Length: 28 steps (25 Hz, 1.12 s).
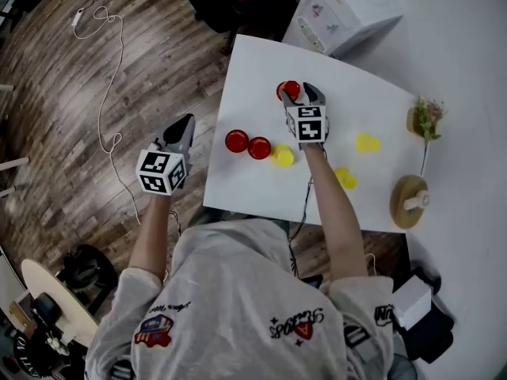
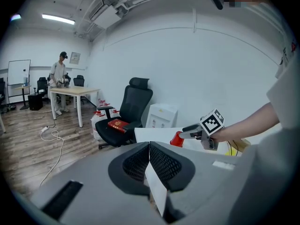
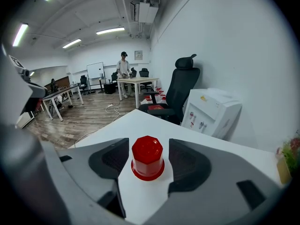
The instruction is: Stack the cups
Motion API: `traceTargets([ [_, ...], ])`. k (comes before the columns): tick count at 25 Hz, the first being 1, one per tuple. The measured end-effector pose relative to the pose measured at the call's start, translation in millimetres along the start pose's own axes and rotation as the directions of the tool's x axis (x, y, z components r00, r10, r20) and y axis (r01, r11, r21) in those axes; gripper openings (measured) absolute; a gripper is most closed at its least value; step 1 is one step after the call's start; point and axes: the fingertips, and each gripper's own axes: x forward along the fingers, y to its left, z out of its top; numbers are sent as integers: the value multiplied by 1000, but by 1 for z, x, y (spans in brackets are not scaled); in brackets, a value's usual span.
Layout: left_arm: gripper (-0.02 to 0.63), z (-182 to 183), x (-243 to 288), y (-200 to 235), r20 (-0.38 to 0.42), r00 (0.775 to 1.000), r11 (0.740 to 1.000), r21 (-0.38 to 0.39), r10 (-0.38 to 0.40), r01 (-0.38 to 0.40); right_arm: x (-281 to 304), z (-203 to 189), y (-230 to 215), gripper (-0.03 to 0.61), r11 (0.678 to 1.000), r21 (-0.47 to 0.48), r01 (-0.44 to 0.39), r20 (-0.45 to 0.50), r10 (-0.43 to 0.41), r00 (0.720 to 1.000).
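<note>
A red cup [image 3: 147, 157] on the worktop [image 1: 253, 77] is being straddled, untouched, by the right gripper's [image 1: 301, 93] widely parted fingers [image 3: 187, 161]; the left gripper's [image 2: 149, 158] fingers [image 2: 164, 165] are being held together, empty.

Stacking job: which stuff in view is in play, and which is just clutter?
In play: red cup between open jaws of right gripper; two more red cups; yellow cups.
Clutter: small plant; wooden stand; water dispenser; office chair.

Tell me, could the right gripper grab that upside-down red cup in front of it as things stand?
Probably yes. The red cup stands upside down on the table, right between the open jaws of the right gripper, with a gap on each side and nothing in between. Closing them should catch it.
</note>
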Motion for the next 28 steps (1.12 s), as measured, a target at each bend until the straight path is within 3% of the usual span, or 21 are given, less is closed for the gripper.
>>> traceTargets([
  [4, 6, -4, -4, 11, -8, 1000, 1000, -10, 21, -21, 5, -1, 2, 222, 1000, -21, 8, -24, -8, 1000],
  [11, 6, -2, -12, 21, -1, 1000, 1000, -18, 25, -25, 0, 4, 5, 218, 999, -30, 19, -30, -20, 999],
  [28, 6, 11, -52, 8, 50, 996, 996, 32, -80, 79, -91, 36, 48, 218, 998, -9, 58, 69, -57, 996],
])
